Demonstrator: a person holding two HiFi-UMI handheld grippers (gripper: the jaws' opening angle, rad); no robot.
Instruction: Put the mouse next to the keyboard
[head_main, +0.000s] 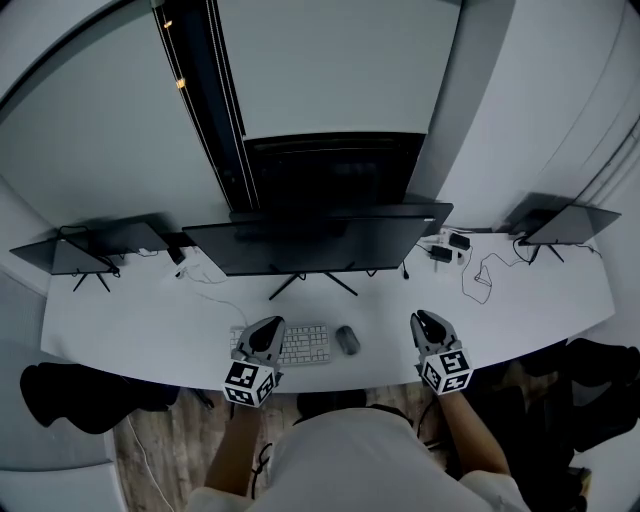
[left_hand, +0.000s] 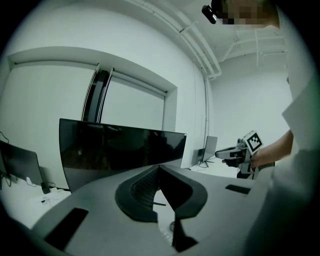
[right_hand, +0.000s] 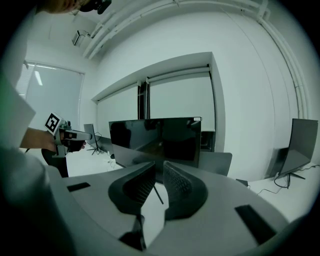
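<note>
Likely light and slick, the mouse left of my closed, empty right gripper wants a side pinch.

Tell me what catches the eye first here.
The wide dark monitor dominates the middle of the white desk. In front of it, the mouse lies just right of the small white keyboard. The left gripper and right gripper hang empty over the near edge, jaws closed.

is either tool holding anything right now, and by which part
Nothing is held. The left tool and right tool are both shut and empty; the mouse lies on the desk beside the keyboard.
</note>
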